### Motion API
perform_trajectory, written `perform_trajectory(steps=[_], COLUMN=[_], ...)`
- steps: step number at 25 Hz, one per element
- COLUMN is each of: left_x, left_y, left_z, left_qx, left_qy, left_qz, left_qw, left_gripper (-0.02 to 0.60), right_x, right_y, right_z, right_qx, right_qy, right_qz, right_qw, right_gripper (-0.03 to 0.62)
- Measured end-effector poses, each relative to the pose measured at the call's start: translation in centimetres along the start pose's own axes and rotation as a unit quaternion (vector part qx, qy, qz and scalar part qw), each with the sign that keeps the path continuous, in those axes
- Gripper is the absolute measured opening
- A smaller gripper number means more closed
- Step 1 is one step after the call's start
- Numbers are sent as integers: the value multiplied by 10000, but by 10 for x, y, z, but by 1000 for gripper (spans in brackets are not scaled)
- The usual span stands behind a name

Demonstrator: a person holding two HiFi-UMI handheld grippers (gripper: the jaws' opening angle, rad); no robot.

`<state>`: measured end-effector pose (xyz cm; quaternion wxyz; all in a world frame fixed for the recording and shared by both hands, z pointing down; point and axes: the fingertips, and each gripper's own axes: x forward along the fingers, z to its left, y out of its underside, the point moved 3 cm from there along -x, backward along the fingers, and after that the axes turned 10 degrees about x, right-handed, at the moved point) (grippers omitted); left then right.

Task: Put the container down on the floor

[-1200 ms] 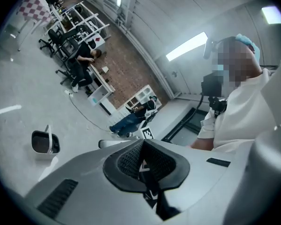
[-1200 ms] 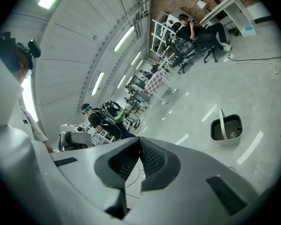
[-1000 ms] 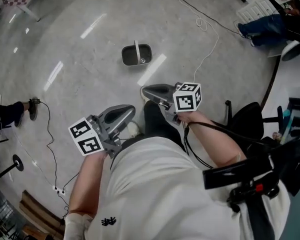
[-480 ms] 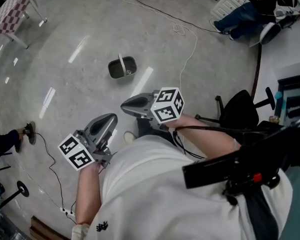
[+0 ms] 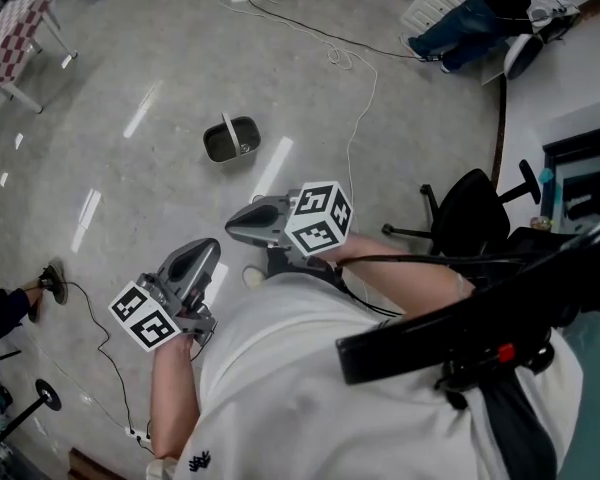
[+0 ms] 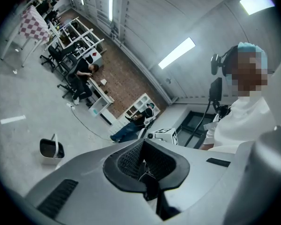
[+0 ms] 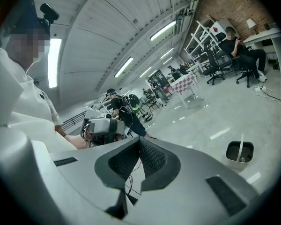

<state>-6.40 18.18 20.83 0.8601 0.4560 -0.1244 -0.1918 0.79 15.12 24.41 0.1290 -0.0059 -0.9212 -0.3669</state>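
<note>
Pale polished concrete floor spreads through a big workshop hall. The container stands upright on it, well ahead of both pairs of jaws: a small rounded tub, dark inside, with a pale handle raised across its opening. The left gripper and the right gripper each have their jaws closed together on nothing. A white cable trails beyond the right jaws, a black office chair sits off to their right, and bare floor lies between jaws and tub.
</note>
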Motion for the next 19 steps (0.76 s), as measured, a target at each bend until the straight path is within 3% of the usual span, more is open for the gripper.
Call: perform_trajectory(steps=[19], left_x=[-28], left_y=[16], left_z=[-2], left_qx=[-56], left_qy=[-252], left_qz=[-104], left_qw=[9996], left_gripper=[11], right_x=[10], right_y=[7], right_z=[20], right_qx=[6], right_qy=[-150], right_qz=[-80], right_qw=[9999], right_gripper=[15])
